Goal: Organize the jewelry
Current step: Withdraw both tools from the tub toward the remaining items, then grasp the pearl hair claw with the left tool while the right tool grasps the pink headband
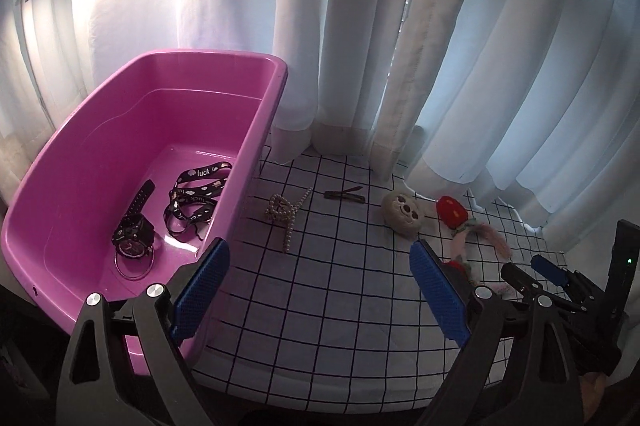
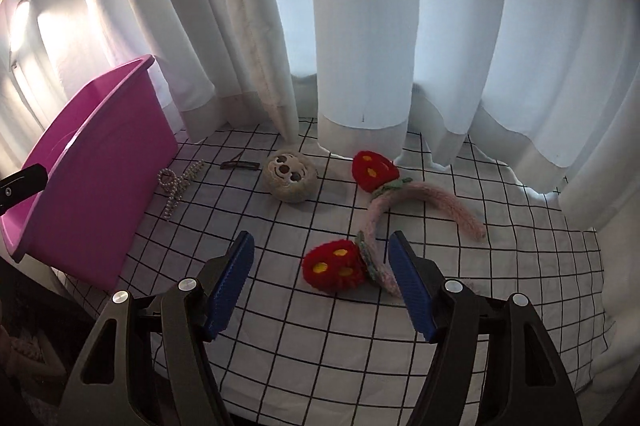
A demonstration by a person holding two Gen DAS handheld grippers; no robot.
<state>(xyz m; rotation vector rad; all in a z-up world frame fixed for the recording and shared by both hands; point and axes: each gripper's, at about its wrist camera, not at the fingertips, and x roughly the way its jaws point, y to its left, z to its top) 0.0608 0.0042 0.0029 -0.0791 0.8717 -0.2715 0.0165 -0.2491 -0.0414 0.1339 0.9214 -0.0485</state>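
Headband (image 2: 384,210), pink and fuzzy with a red strawberry pompom at each side, lies on the checked cloth of the desk (image 2: 304,338); its near pompom (image 2: 334,266) sits between and just ahead of the right gripper's (image 2: 320,276) jaws, nearer the right-hand jaw, and the band's near curve is just beside that jaw. These jaws stand partly apart and hold nothing. A sound grasp would probably take the thin band rather than the soft pompom, with the jaws astride it before closing. Beyond them lie a plush face clip (image 2: 289,177), a flat hair clip (image 2: 240,165) and a pearl claw clip (image 2: 178,186). The left gripper (image 1: 320,290), jaws wide and empty, hangs beside the pink bin (image 1: 256,130); a watch (image 1: 134,230) and a printed strap (image 1: 198,200) already lie inside, left of its jaws. Curtains (image 2: 360,26) hang behind.
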